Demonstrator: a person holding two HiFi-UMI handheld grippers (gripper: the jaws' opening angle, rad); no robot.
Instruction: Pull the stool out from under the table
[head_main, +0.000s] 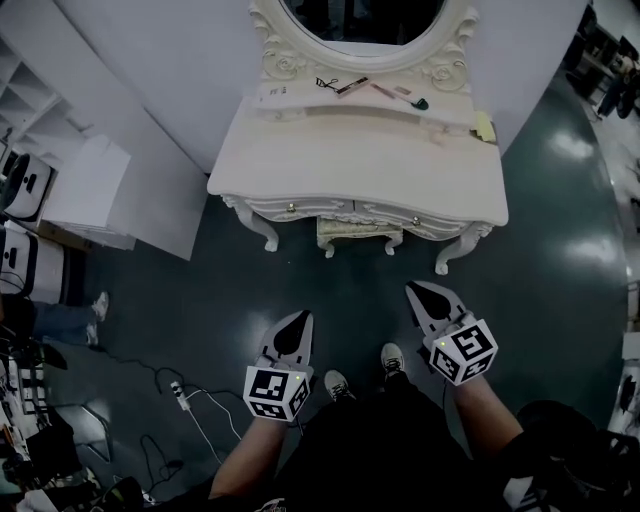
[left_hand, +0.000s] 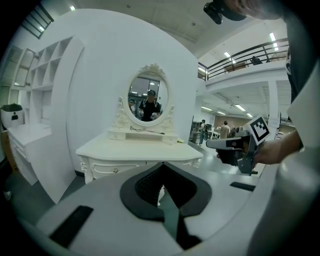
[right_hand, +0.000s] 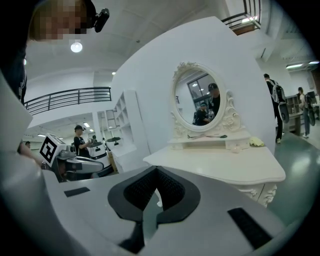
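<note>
A white dressing table (head_main: 360, 165) with an oval mirror (head_main: 362, 22) stands ahead against the white wall. The cream stool (head_main: 358, 233) sits tucked under it, only its front edge and two legs showing between the table legs. My left gripper (head_main: 296, 322) hangs low over the dark floor, shut and empty, well short of the table. My right gripper (head_main: 422, 295) is level with it to the right, shut and empty too. In the left gripper view the table (left_hand: 140, 150) fills the middle and the right gripper (left_hand: 212, 144) shows at the right. In the right gripper view the table (right_hand: 220, 162) is ahead.
A white shelf unit (head_main: 60, 170) stands left of the table. Cables and a power strip (head_main: 180, 395) lie on the floor at the lower left, near equipment. Small items and a yellow cloth (head_main: 484, 126) lie on the tabletop. My shoes (head_main: 337, 384) are just behind the grippers.
</note>
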